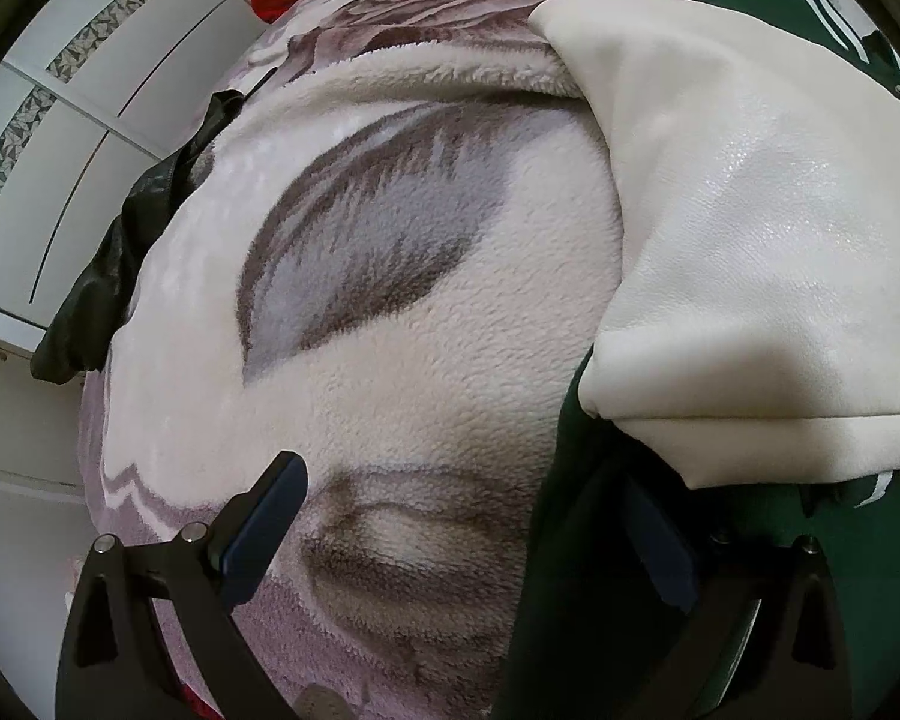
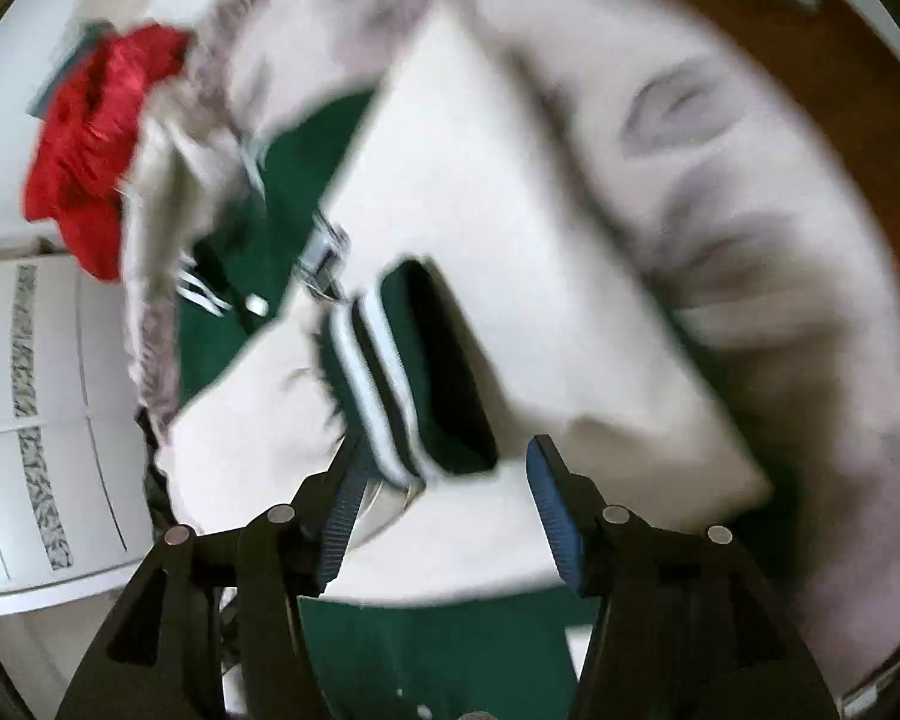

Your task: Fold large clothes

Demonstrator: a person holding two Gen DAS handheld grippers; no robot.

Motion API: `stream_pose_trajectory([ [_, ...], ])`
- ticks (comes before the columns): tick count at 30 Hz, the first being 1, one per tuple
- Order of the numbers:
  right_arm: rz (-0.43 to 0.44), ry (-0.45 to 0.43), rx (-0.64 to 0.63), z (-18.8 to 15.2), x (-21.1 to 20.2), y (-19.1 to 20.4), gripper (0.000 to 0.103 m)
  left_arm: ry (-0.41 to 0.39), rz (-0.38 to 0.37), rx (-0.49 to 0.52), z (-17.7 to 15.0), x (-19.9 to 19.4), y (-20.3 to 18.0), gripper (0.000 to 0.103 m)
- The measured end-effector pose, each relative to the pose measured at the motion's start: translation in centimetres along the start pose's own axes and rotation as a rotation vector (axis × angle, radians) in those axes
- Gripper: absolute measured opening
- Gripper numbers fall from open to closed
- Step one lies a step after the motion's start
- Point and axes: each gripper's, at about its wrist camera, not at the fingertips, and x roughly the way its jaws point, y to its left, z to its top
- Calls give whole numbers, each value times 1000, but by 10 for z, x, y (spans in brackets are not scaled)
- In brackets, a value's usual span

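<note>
**Op:** Green jacket (image 2: 306, 138) with white sleeves lies on the fleece blanket (image 1: 390, 360). My right view is smeared with blur, so I read little fine detail there.

**Obs:** What about the claws?

**Op:** My right gripper (image 2: 444, 474) stands released, jaws apart; the striped cuff (image 2: 378, 384) of one sleeve sits between them, close to the left pad, and I can't tell whether it touches. My left gripper (image 1: 468, 516) is spread wide too, gripping nothing. Its right finger is dark against green cloth and hard to make out.

**Obs:** What's cut off?

**Op:** Most of the jacket body hides under a white sleeve (image 1: 750, 210). A black garment (image 1: 120, 252) hangs off the blanket's edge, partly hidden.

**Obs:** Room?

**Op:** White cabinets (image 1: 90, 120) with patterned strips, a brown floor (image 2: 810, 90).

**Obs:** Count?

**Op:** One jacket, one blanket, one red garment (image 2: 96, 138), one black one, two grippers.
</note>
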Motion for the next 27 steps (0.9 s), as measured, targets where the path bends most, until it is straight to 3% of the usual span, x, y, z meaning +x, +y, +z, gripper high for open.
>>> stream_pose_trajectory([
  [2, -52, -8, -41, -5, 17, 10, 52, 0, 5, 2, 0, -1, -1, 103],
  [3, -55, -38, -87, -10, 14, 20, 40, 0, 6, 3, 0, -1, -1, 103],
  [4, -74, -60, -118, -15, 6, 30, 16, -2, 6, 5, 0, -1, -1, 103],
  [9, -173, -320, -141, -31, -76, 51, 15, -7, 1, 25, -10, -17, -4, 103],
  [12, -219, -267, -100, -20, -68, 26, 15, -11, 19, 27, -25, -44, 0, 103],
  [15, -281, -208, -87, -1, -53, 3, 17, -6, 14, -44, -24, -68, 12, 103],
  [18, -287, -158, -21, 12, -33, -6, 28, -5, 19, -72, -2, -79, 7, 103],
  [22, -270, -204, 2, 2, -55, -3, 39, 34, -5, 9, 4, -81, -13, 103],
  [25, -315, -268, -52, -12, -77, 8, 39, 83, 57, 60, -26, -81, -2, 103],
  [27, -330, -312, -91, -21, -88, 20, 39, 149, 102, 39, -55, -77, 20, 103],
])
